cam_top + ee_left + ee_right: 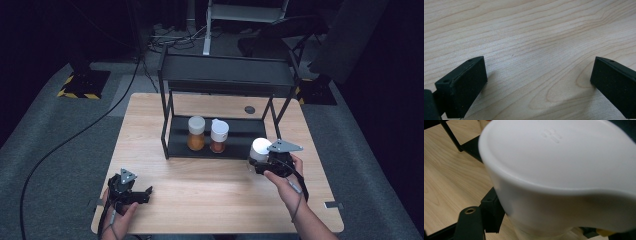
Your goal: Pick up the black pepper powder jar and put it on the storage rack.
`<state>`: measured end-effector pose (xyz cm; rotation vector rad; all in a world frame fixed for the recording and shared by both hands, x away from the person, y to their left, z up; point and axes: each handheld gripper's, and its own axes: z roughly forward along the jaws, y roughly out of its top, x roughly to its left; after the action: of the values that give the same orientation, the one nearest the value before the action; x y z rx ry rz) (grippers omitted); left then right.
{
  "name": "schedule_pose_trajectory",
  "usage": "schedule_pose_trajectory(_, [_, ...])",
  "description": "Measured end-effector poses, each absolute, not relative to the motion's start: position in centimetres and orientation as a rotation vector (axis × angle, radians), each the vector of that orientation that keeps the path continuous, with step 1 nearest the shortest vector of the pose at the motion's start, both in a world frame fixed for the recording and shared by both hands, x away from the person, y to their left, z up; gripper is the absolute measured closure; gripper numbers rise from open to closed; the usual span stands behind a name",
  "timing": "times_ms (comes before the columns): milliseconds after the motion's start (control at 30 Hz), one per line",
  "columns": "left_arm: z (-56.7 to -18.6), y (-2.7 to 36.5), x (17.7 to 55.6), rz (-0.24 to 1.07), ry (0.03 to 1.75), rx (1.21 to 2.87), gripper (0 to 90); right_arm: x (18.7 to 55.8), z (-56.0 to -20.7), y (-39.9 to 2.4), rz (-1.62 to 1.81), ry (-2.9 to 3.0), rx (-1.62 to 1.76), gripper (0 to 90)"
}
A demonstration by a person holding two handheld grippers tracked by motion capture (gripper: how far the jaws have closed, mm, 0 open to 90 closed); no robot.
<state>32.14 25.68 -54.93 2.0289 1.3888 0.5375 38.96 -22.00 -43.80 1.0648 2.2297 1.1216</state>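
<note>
Claw, left (145, 192): rests low at the desk's (210, 190) near-left corner, jaws spread wide, nothing between them; in the left gripper view its black blocky pads (461, 87) sit over bare wood grain.

Desk: pale wood laminate, wavy grain, smooth matt face, rounded corners; a small dark round grommet (249, 109) near the far edge.

Rack (225, 75): black metal, two tiers, thin square legs, flat solid shelves; stands at the middle of the desk's far half.

Jar, amber (196, 133): on the lower shelf, left of centre; clear round body, orange-brown contents, off-white cap.

Jar, rust (219, 136): just beside the first, to its right; clear body, darker red-brown contents, white flip cap.

Jar, held (259, 150): just off the rack's front-right leg, near the desk's right edge, apparently clear of the surface. Broad white plastic cap (559, 157), smooth, domed, softly rounded rim with a faint moulded mark; body mostly hidden.

Claw, right (256, 162): closed firmly on the held jar below its cap.

Handling note: likely bound for the lower shelf beside the other two. Keep it upright, clear the leg and upper tier, set it down flat on the shelf to the right of the rust jar before loosening; the slick plastic may slip if tilted.
</note>
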Motion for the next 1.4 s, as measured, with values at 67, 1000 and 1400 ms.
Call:
schedule_pose_trajectory(67, [-54.9,25.7,32.1,0.538,1.389,2.029,0.3,39.3,-43.5,-21.9,1.124,2.228,1.061,30.2])
schedule_pose_trajectory(1000, [-54.9,25.7,32.1,0.537,1.388,2.029,0.3,43.9,-42.2,-21.1,1.121,2.213,1.050,30.2])
schedule_pose_trajectory(1400, [-54.9,25.7,32.2,0.536,1.388,2.031,0.3,45.8,-43.4,-20.1,1.110,2.209,1.050,30.1])
